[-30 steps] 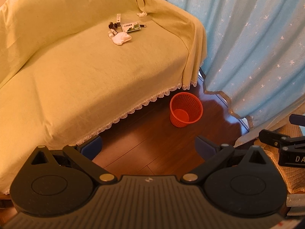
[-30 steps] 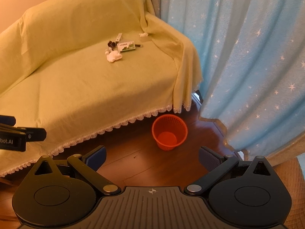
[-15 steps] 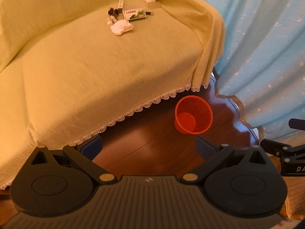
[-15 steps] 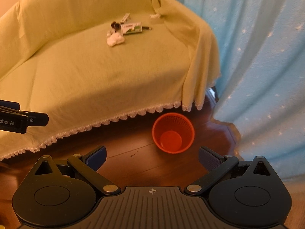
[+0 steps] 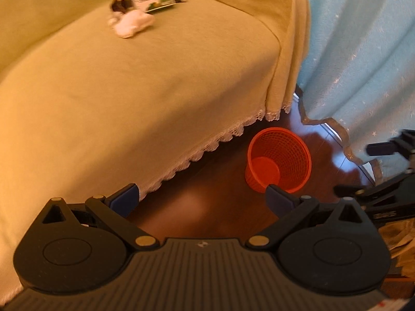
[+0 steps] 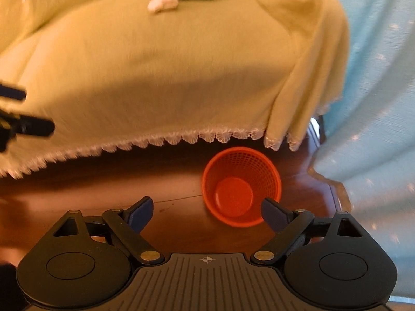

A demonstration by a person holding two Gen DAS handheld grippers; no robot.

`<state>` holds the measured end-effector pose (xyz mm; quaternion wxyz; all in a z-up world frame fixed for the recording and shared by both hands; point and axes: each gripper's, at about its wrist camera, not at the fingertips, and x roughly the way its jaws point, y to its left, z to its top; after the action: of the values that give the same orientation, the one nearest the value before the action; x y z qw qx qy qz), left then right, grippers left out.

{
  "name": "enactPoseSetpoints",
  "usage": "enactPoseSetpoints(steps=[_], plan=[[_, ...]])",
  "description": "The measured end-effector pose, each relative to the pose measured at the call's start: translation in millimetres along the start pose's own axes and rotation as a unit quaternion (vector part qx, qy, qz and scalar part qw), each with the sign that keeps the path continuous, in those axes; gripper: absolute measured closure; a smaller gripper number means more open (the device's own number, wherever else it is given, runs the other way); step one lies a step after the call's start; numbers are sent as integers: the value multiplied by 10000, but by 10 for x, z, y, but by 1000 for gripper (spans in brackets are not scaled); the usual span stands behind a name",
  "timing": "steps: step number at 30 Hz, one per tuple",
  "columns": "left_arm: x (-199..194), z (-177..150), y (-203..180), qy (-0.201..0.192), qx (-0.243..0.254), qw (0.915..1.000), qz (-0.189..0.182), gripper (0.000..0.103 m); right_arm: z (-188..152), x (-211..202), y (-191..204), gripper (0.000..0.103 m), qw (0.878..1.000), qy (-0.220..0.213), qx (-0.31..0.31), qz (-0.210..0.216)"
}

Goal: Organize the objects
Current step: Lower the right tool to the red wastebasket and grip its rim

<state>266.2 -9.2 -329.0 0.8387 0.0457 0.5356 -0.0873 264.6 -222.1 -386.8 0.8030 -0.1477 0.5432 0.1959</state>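
Both claws are held above the wooden floor [image 6: 168,181] in front of the sofa [image 5: 129,90], which is draped in a yellow-green cover with a white lace hem. The left claw [image 5: 202,199] is released, with its blue-padded fingers spread wide and nothing between them. The right claw [image 6: 207,211] is likewise released and empty. A small cluster of objects is located on the sofa seat near its far right corner: a white crumpled item [image 5: 133,23], a flat printed packet [image 5: 158,1] touching it, and small dark items, too blurred to identify. An orange mesh basket [image 6: 241,186] stands upright on the floor, just beside the sofa's front right corner, near the blue star-patterned curtain [image 5: 363,51]
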Motion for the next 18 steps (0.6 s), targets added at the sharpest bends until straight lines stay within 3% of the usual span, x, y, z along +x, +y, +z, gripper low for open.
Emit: enactPoseSetpoints(steps=[10, 14, 18], plan=[[1246, -317, 18, -214, 487, 9986, -55, 1, -417, 1860, 53, 36, 9928, 405, -1128, -3], [1690, -480, 49, -93, 344, 9993, -75, 1, -586, 2472, 28, 41, 9876, 560, -1468, -22], [1935, -572, 44, -53, 217, 9997, -86, 1, -740, 2923, 38, 54, 9801, 667, -1867, -65]])
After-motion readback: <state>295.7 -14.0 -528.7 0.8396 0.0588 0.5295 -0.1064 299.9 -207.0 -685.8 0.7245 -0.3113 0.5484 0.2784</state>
